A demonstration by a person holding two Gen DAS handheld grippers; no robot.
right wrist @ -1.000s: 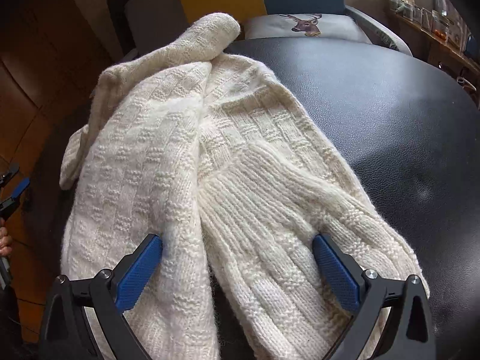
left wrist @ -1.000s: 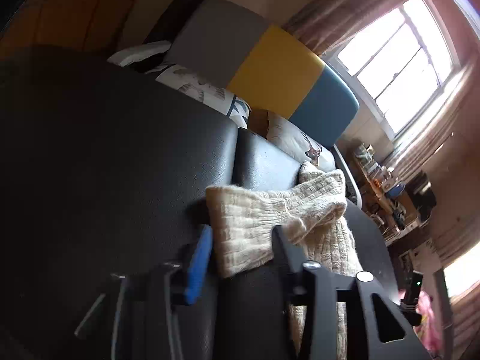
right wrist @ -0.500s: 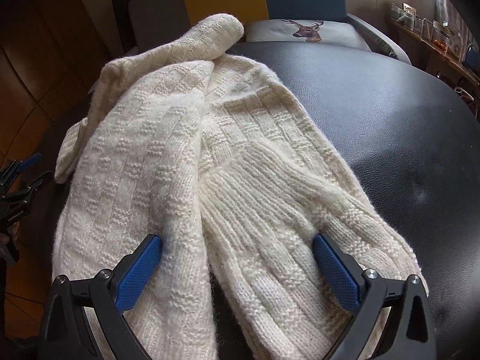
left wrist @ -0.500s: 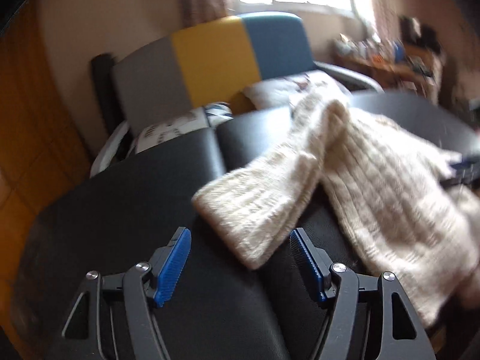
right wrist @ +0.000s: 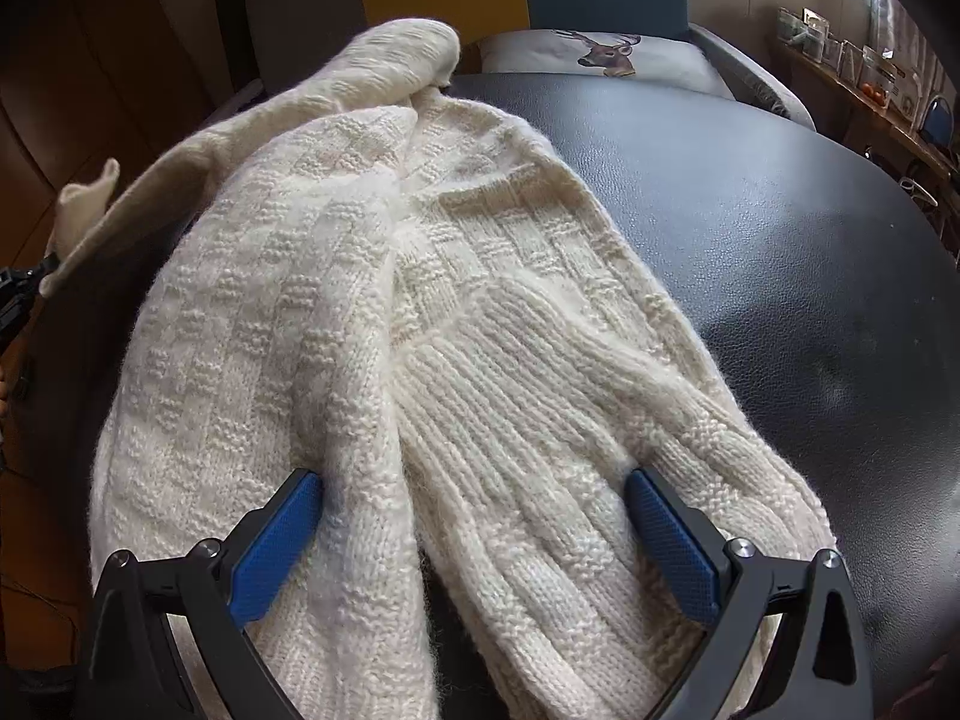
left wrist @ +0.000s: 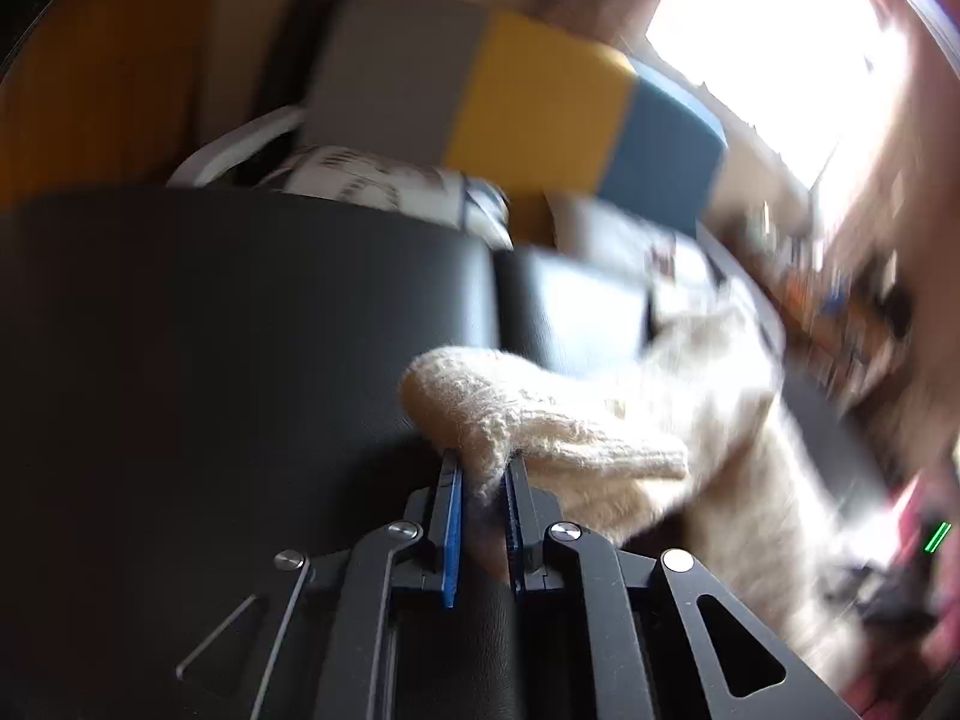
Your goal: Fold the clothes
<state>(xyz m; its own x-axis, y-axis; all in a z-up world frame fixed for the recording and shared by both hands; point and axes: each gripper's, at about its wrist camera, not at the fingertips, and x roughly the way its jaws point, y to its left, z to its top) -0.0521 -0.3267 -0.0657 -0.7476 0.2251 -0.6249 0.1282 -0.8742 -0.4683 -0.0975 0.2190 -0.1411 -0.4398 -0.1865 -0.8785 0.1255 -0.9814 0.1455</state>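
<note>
The left gripper (left wrist: 483, 471) has its blue pads (left wrist: 451, 516) pressed nearly together, pinching the ribbed cuff (left wrist: 480, 402) of a cream knitted sweater (right wrist: 420, 312). The cuff bunches above the fingertips, and the sleeve trails off to the right toward the rest of the garment, though that part of the left wrist view is badly smeared by motion blur. From the right wrist camera the same cuff (right wrist: 84, 204) appears at the far left edge, lifted clear of the surface, with the left gripper's dark tip (right wrist: 21, 288) just under it.

The sweater lies spread on a black leather-like surface (right wrist: 780, 228), its body and one sleeve folded over each other in the middle. The other ribbed cuff (right wrist: 528, 420) lies flat on top, running toward the camera.

The right gripper (right wrist: 474, 534) sits low over the near edge of the garment with its jaws spread wide, one blue pad (right wrist: 276, 546) at each side of that flat cuff, closing on nothing.

Behind the surface stands a chair with grey, yellow and blue back panels (left wrist: 540, 114), and on its seat a cushion printed with a deer head (right wrist: 606, 54). To the far right, a cluttered shelf (right wrist: 858, 72) runs along the wall.
</note>
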